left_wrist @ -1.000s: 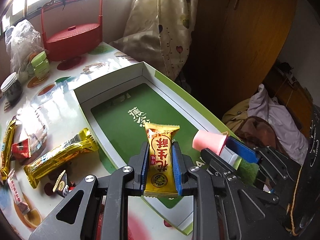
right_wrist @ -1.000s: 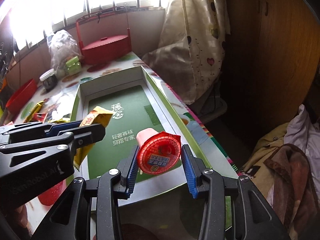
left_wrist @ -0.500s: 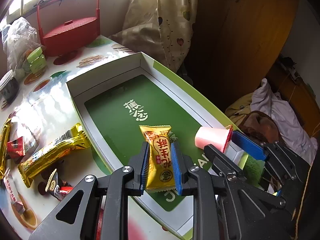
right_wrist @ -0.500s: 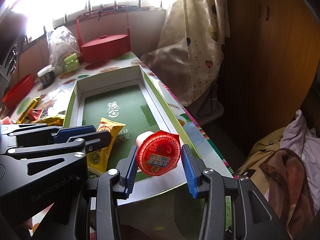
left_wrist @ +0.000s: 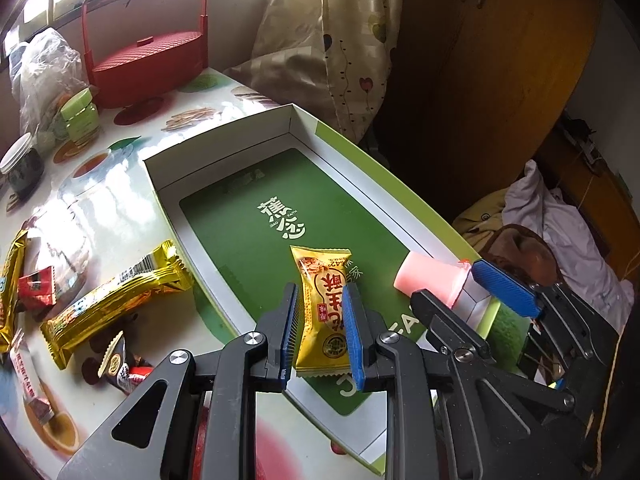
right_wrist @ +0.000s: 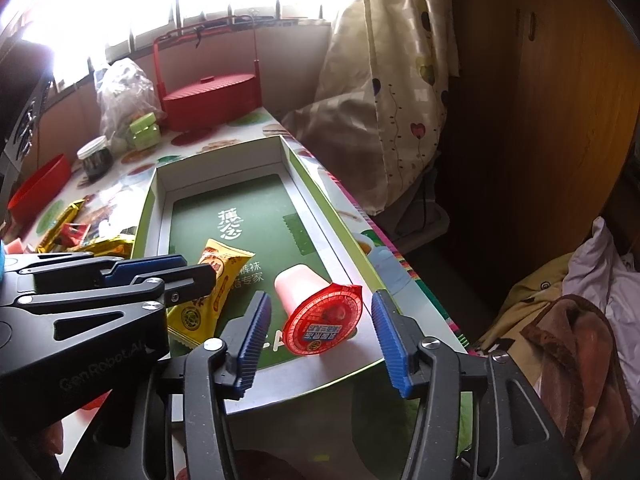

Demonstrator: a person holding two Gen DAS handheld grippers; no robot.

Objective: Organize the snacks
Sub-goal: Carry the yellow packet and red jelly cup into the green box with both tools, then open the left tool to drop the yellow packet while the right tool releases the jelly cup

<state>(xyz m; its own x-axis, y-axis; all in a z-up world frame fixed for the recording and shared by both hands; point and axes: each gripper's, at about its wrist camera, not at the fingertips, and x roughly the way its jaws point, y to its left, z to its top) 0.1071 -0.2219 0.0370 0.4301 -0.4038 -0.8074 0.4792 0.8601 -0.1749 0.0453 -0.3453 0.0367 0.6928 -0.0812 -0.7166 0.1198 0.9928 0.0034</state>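
Lower centre of the left view: left gripper (left_wrist: 320,330) clenched on glossy yellow snack packet (left_wrist: 325,312) over green box (left_wrist: 224,216) | lower centre, right view: right gripper (right_wrist: 320,334) released wide, pink jelly cup (right_wrist: 318,312) with round red foil lid lying between its ribbed blue fingers (right_wrist: 390,338) untouched | mid-left beyond: crinkled gold wrappers (left_wrist: 112,304) on table (left_wrist: 120,152)
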